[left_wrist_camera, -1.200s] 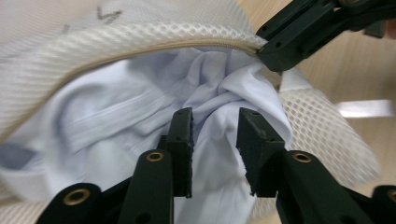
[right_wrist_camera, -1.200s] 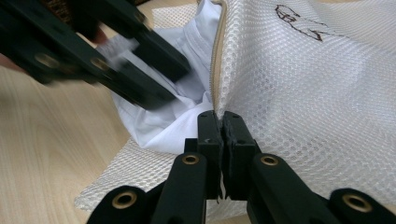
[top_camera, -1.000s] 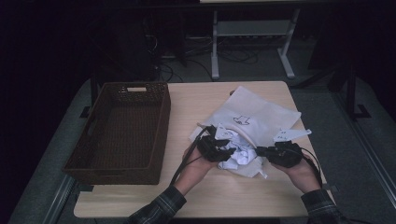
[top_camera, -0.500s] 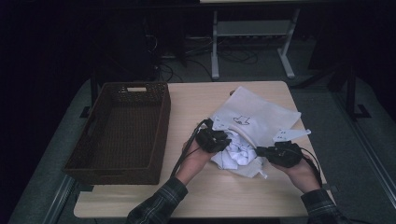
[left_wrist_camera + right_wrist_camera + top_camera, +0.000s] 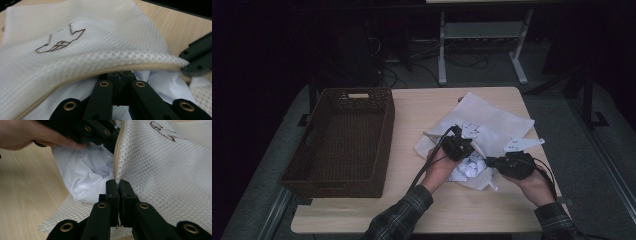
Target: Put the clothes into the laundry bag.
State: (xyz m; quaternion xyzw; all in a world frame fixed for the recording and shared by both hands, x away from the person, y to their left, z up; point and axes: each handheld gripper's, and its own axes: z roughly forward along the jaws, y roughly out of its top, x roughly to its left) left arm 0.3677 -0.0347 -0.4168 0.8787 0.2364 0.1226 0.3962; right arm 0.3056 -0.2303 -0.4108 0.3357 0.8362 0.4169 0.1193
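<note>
White mesh bag (image 5: 492, 125) lies on the worktop (image 5: 422, 107), pinched at its beige zipper edge by both claws.

Right of the brown wicker basket (image 5: 343, 140), the bag sits with a crumpled white cloth (image 5: 472, 167) showing at its open mouth. In the right gripper view the right claw (image 5: 117, 182) has its jaws pressed together on the zipper edge, mesh rising to the right and the cloth bunched to the left. In the left gripper view the left claw (image 5: 121, 74) has just been closing; its jaws now meet under the lifted zipper edge, their tips tucked beneath the mesh, so I cannot tell whether they pinch the cloth or the bag. From above, the two claws sit near each other over the bag's near edge.
</note>
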